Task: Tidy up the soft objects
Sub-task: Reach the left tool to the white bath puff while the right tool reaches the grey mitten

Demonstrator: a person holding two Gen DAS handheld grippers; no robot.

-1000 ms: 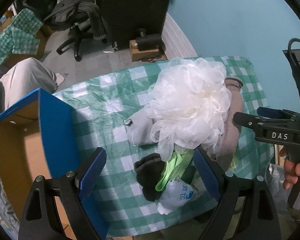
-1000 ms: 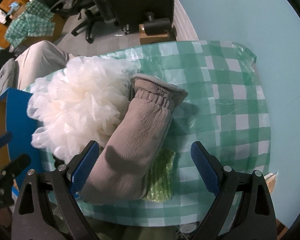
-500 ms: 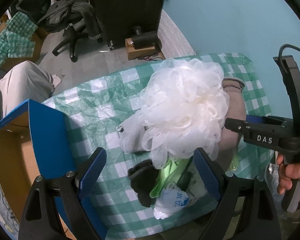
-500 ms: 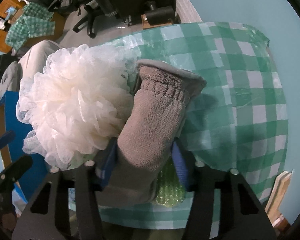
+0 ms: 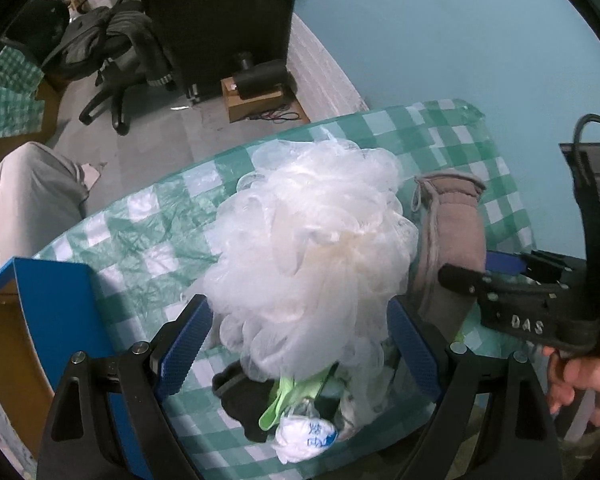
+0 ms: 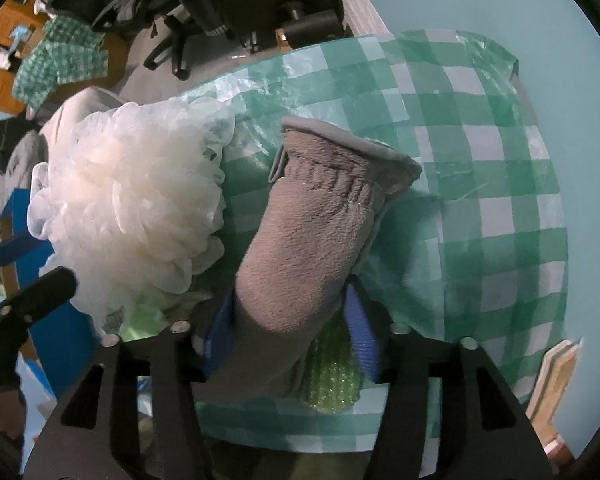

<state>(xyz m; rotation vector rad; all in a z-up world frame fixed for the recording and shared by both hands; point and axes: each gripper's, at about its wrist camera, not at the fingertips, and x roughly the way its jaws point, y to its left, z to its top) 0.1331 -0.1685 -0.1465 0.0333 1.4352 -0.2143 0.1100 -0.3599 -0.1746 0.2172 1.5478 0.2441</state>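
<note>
Blue cardboard box (image 5: 60,304) stands at the table's left edge on the green checked tablecloth (image 5: 148,236). The left gripper (image 5: 300,344) is spread wide around the white mesh bath pouf (image 5: 312,248), which hides a black sock (image 5: 240,400). The right gripper (image 6: 288,344) clamps the grey fleece mitten (image 6: 312,232), lying over a green scrubber (image 6: 332,376).

Two wrist fisheyes looking down over the bench from its near edge.

The left view sits above the near-left part of the bench (image 5: 156,236), facing the far edge and the teal wall, close over the white mesh puff (image 5: 312,248). The right view hangs lower and closer, over the near-right part (image 6: 496,216), facing the same way. Both share the puff (image 6: 132,200), the grey mitten (image 5: 452,232) (image 6: 316,240) and the far-right corner.
</note>
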